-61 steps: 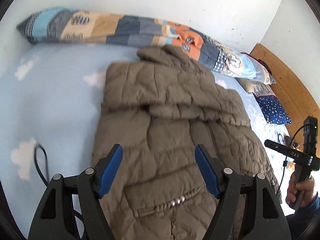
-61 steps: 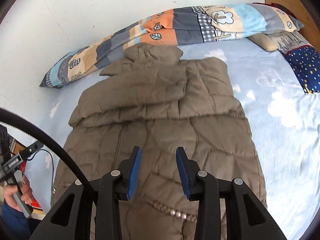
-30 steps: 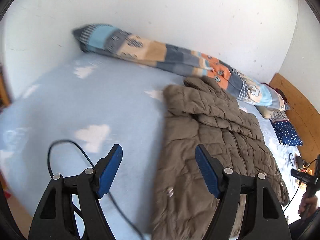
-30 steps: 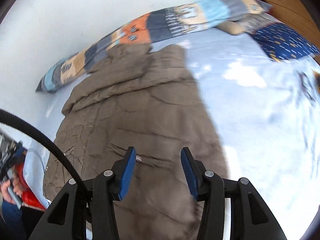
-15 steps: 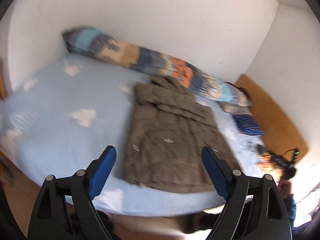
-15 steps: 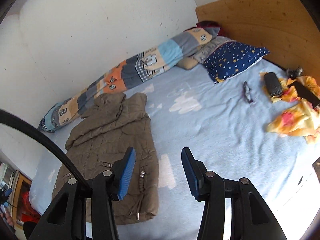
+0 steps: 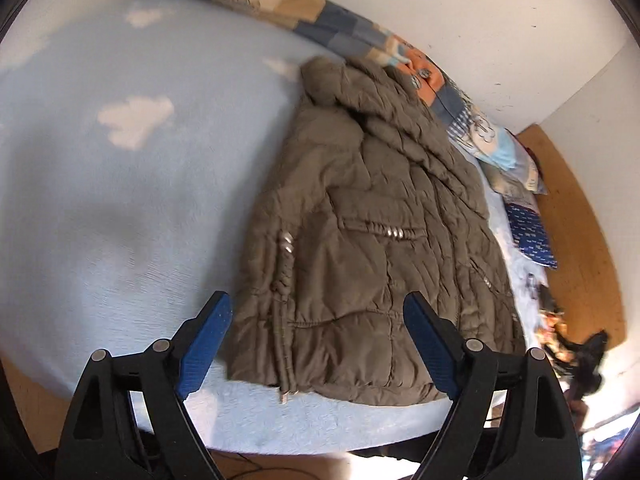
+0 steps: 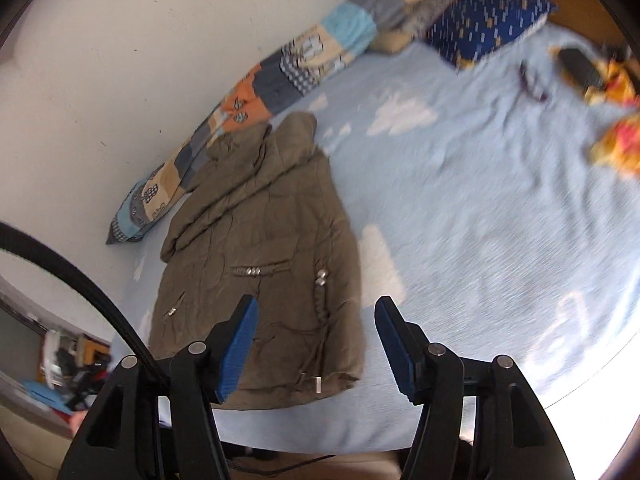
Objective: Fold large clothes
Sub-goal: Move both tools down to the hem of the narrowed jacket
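Blue-padded grippers: I run two; left gripper (image 7: 316, 344) jaws wide, empty; right gripper (image 8: 316, 344) jaws opening, empty.
Jacket: one brown puffer jacket (image 7: 360, 232), flat at bed's near edge.
Bed: pale-blue cloud sheet (image 8: 480, 220).
Far: one patchwork bolster (image 8: 256, 92), white wall (image 7: 460, 12).

Both tools (image 7: 318, 344) (image 8: 316, 344): black arms, blue pads, silver screws.

Olive-brown quilted jacket (image 7: 372, 220) on light-blue, white-cloud-patterned sheet (image 7: 120, 200).

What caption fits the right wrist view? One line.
Right gripper, jaws opening and empty, above the hem of a brown padded jacket lying on a cloud-print bed.
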